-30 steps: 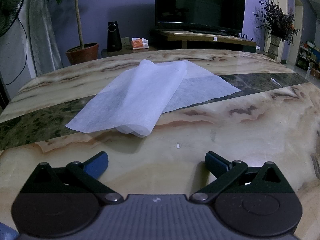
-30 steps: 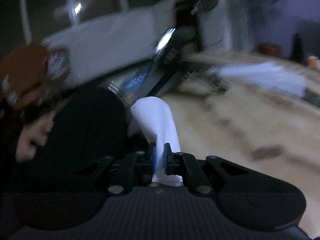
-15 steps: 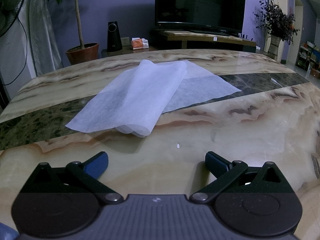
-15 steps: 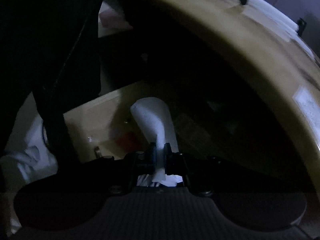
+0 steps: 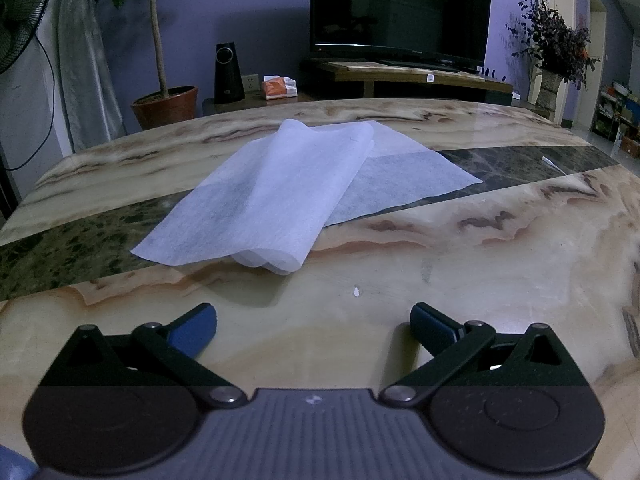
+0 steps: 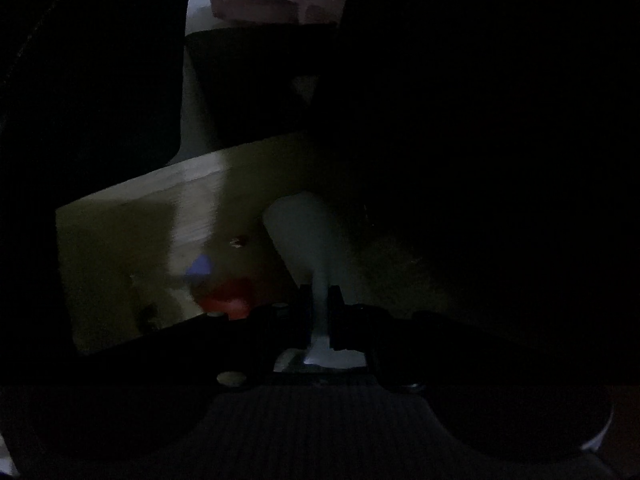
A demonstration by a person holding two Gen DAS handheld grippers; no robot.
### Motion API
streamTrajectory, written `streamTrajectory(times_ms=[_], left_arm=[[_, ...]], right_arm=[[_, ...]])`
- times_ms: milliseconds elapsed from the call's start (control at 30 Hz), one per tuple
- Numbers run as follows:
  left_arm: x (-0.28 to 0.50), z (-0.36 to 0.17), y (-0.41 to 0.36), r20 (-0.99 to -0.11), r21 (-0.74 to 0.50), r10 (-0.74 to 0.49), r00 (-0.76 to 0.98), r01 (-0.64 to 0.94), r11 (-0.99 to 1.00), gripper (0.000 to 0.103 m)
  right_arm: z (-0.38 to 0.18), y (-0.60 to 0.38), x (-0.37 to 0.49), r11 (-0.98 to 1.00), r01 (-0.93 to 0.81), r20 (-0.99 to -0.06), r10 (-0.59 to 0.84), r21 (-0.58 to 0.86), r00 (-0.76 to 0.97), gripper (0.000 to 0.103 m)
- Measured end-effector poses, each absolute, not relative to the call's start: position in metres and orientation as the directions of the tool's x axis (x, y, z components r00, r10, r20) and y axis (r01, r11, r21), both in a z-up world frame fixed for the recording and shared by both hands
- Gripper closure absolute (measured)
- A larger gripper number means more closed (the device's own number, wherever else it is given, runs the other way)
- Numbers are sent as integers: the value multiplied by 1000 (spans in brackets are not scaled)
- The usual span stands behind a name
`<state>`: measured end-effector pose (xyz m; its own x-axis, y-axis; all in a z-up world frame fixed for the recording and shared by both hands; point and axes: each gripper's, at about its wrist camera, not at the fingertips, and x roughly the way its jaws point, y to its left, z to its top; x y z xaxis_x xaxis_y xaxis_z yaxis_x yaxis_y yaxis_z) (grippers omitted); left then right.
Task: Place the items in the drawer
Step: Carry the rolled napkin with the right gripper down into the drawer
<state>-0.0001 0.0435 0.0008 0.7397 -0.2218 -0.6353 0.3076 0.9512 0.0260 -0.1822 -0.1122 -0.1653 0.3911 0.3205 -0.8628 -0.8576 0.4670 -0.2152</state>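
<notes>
A white sheet (image 6: 304, 236) is being carried by the right gripper (image 6: 320, 300), its fingers clenched on a pinched fold, and it is being held low over the open drawer (image 6: 132, 216) in very dim light. The step in hand is judged to be the delivery itself: the sheet is poised above the wooden drawer floor, not yet laid down. Inside the drawer something red (image 6: 226, 300) and something bluish (image 6: 200, 266) can be made out, though neither can be identified in the gloom. A pink shape (image 6: 276, 2) is seen above the drawer, too blurred to name.

Up on the marble surface (image 5: 460, 280), the left gripper (image 5: 314, 326) is parked with its fingers spread wide and nothing between them. Ahead of it a loosely folded stack of white sheets (image 5: 272, 196) is waiting, lying across the dark green band.

What is called for next, by this reading, is a little more lowering, then a release so the sheet drops clear of the fingers, and a withdrawal without snagging the drawer front.

The count: two grippers; one sheet in transit; one pile on the surface, with at least two layers visible, the exact number not to be told; one drawer.
</notes>
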Motion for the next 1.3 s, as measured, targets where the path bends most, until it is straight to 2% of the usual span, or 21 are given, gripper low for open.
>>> streamTrajectory(times_ms=[133, 200, 300, 433, 533, 700, 833, 900, 1000, 1033, 1167, 1300], left_arm=[[0, 1, 44, -635, 26, -222, 740, 308, 951, 0], [0, 1, 44, -635, 26, -222, 740, 308, 951, 0], [0, 1, 44, -635, 26, -222, 740, 308, 951, 0], [0, 1, 44, -635, 26, -222, 740, 308, 951, 0], [0, 1, 44, -635, 26, -222, 740, 308, 951, 0], [0, 1, 44, -635, 26, -222, 740, 308, 951, 0], [0, 1, 44, -635, 26, -222, 740, 308, 951, 0], [0, 1, 44, -635, 26, -222, 740, 308, 951, 0], [0, 1, 44, -635, 26, -222, 740, 308, 951, 0], [0, 1, 44, -635, 26, -222, 740, 308, 951, 0], [0, 1, 44, -635, 26, -222, 740, 308, 951, 0], [0, 1, 44, -635, 26, -222, 740, 308, 951, 0]], right_arm=[[-180, -113, -184, 429, -877, -887, 289, -216, 360, 91], [-187, -112, -186, 402, -893, -908, 263, -203, 325, 85], [-191, -113, -192, 373, -899, -909, 248, -229, 334, 84], [-181, -113, -189, 394, -903, -923, 255, -173, 288, 74], [-161, -117, -185, 418, -900, -925, 280, -122, 256, 72], [-125, -135, -177, 497, -868, -904, 365, -13, 222, 65], [-114, -146, -173, 551, -833, -877, 426, 58, 221, 65], [-119, -146, -175, 554, -833, -883, 401, 23, 243, 64], [-142, -138, -182, 512, -849, -916, 267, -128, 299, 63], [-145, -137, -184, 500, -855, -919, 257, -140, 300, 63], [-117, -138, -188, 493, -866, -894, 345, -86, 285, 63], [-74, -145, -198, 406, -913, -867, 469, 45, 166, 63]])
